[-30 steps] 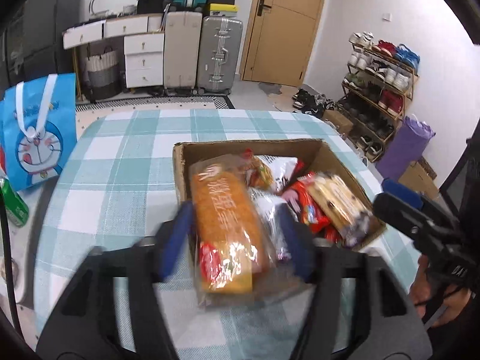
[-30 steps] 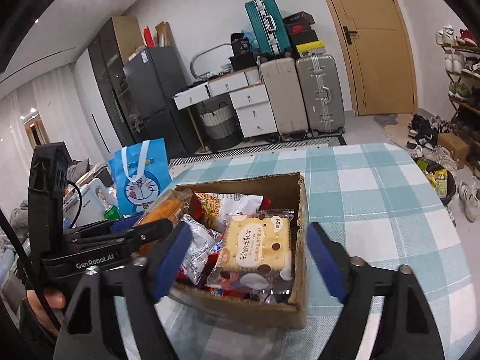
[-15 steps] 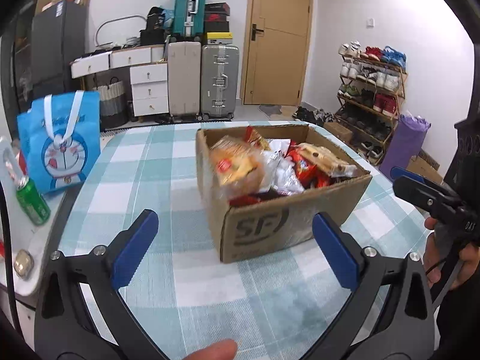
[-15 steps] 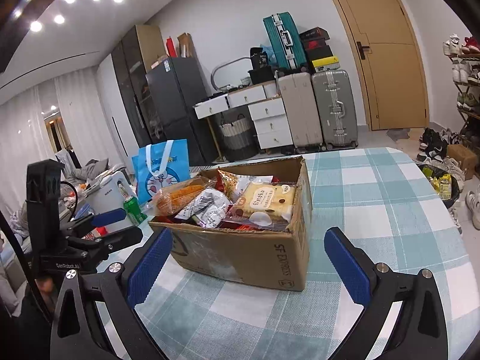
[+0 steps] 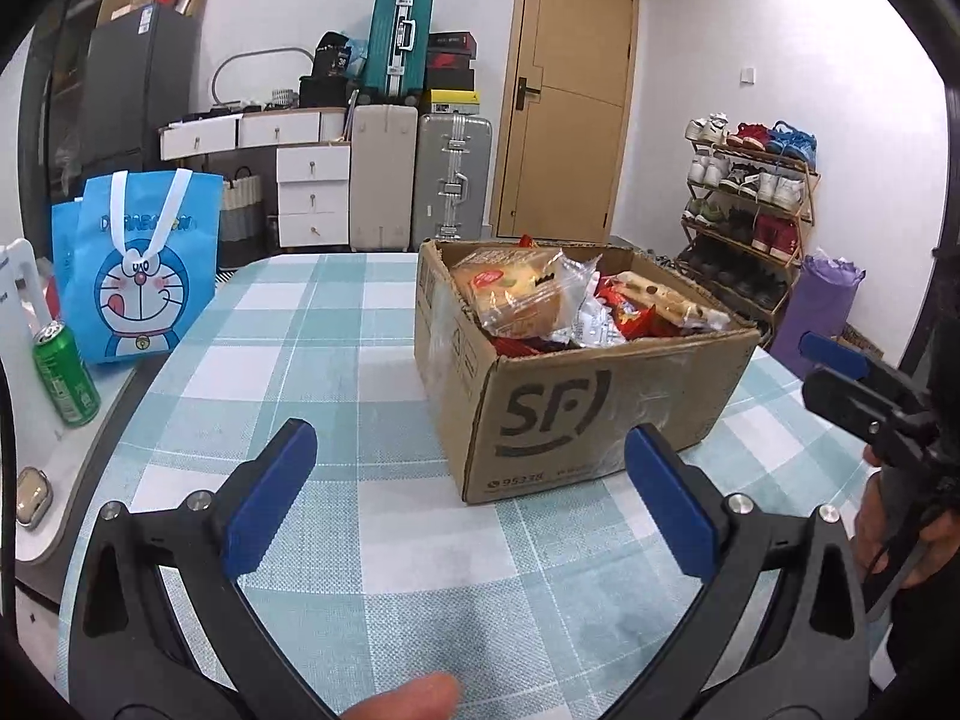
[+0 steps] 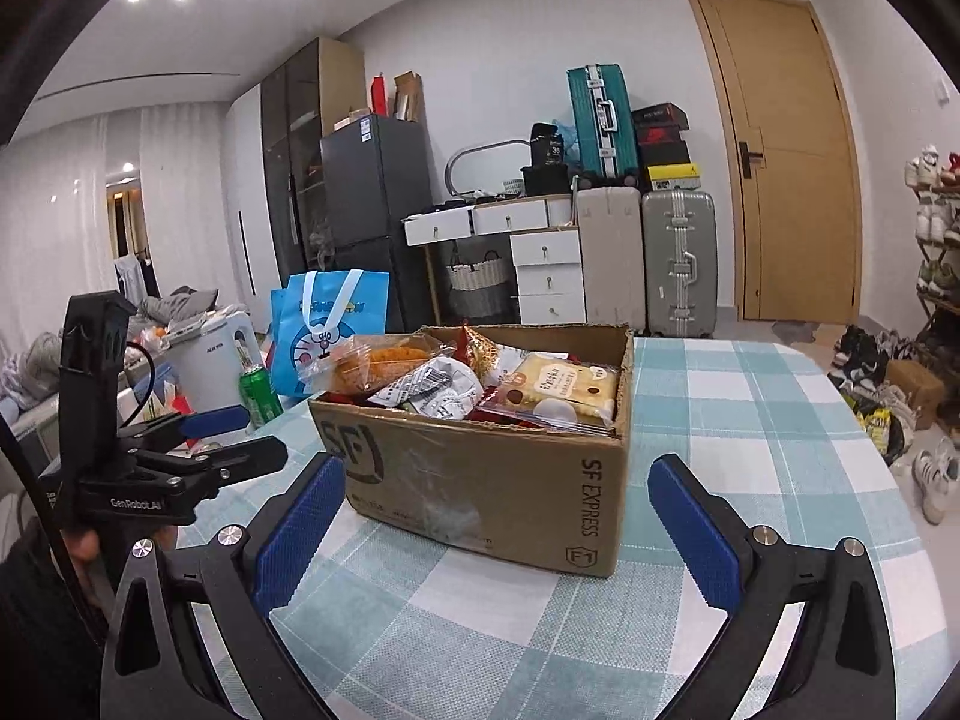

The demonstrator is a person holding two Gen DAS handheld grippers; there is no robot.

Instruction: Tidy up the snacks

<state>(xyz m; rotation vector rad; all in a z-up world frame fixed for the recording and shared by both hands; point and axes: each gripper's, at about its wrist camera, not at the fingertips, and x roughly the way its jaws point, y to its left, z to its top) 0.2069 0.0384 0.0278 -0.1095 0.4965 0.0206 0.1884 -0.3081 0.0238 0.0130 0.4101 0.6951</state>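
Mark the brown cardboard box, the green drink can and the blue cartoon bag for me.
Brown cardboard box (image 5: 576, 414), left wrist view, printed front wall.
Green drink can (image 5: 66, 375), left wrist view, side.
Blue cartoon bag (image 6: 327, 336), right wrist view, printed face.

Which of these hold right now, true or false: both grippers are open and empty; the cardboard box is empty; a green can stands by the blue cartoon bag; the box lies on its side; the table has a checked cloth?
1. Both the left gripper and the right gripper are open with nothing between their jaws. True.
2. The cardboard box is empty. False: it is filled with snack packets, among them a wrapped cake and a yellow biscuit pack.
3. A green can stands beside the blue cartoon bag. True.
4. The box lies on its side. False: it stands upright, open at the top.
5. The table has a checked cloth. True.
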